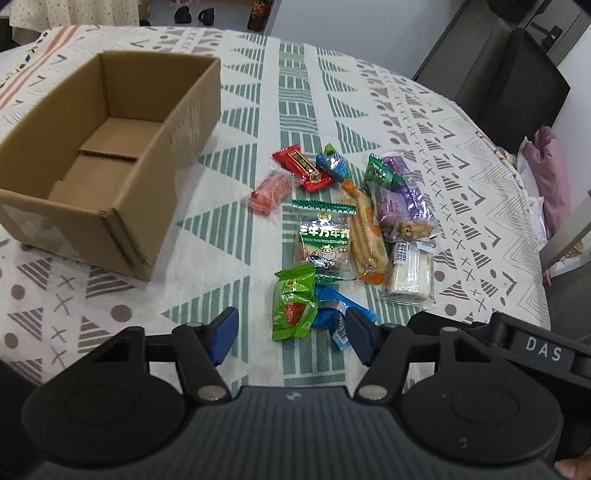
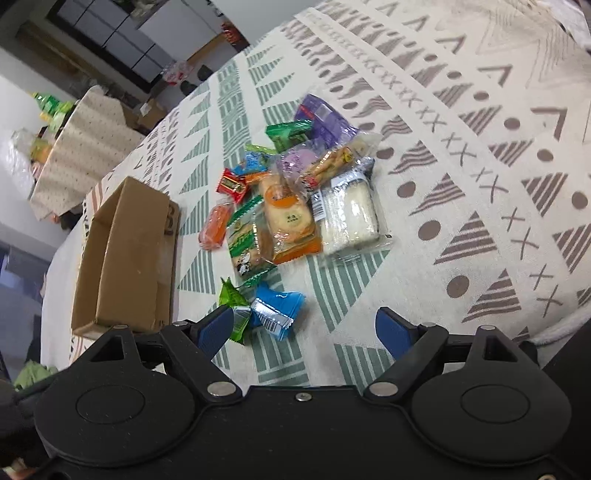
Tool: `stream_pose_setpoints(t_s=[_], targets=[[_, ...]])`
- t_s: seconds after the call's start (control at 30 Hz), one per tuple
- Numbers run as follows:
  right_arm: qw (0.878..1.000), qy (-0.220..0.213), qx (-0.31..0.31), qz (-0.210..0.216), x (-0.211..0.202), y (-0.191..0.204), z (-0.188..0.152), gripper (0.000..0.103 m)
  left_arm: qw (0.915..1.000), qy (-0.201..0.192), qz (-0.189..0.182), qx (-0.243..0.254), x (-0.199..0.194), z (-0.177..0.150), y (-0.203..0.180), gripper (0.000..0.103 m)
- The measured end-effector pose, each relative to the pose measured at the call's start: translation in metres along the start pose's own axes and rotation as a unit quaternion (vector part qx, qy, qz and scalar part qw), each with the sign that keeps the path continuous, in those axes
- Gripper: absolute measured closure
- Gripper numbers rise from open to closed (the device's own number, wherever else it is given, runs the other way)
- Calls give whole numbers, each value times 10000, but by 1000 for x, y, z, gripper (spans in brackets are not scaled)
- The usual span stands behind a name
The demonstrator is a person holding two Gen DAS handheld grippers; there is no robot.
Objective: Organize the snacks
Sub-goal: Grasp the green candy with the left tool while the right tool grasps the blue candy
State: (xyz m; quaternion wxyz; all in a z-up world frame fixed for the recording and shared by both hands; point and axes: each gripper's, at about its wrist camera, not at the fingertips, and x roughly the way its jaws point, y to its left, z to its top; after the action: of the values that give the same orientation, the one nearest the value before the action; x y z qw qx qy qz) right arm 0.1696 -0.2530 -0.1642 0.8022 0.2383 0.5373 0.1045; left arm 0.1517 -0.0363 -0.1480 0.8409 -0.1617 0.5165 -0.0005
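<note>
Beside the cardboard box, snacks lie heaped; both grippers' fingers gape, seemingly empty.

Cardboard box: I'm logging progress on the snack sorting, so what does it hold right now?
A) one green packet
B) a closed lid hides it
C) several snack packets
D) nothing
D: the cardboard box stands open with only its bare floor flaps showing, and the snack packets all lie on the tablecloth beside it.

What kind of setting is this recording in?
Probably a lived-in home room: a patterned tablecloth covers the table, snack packets lie beside a cardboard box, and shoes sit on the floor behind.
</note>
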Motion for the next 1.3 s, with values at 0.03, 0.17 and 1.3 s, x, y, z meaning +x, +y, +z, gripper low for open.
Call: stream_pose_setpoints(t_s=[0.03,0.17,1.3], targets=[[10000,3,40,-9,2,-1,1,19,10000,28,-2,-3,4,0,0,42],[9995,116,293,-46,13,-6,4,19,9999,148,-35,-31,22,2,-2,47],[9954,768,447,-344,70,11,-6,23,9988,257,197,-355,32,2,25,78]])
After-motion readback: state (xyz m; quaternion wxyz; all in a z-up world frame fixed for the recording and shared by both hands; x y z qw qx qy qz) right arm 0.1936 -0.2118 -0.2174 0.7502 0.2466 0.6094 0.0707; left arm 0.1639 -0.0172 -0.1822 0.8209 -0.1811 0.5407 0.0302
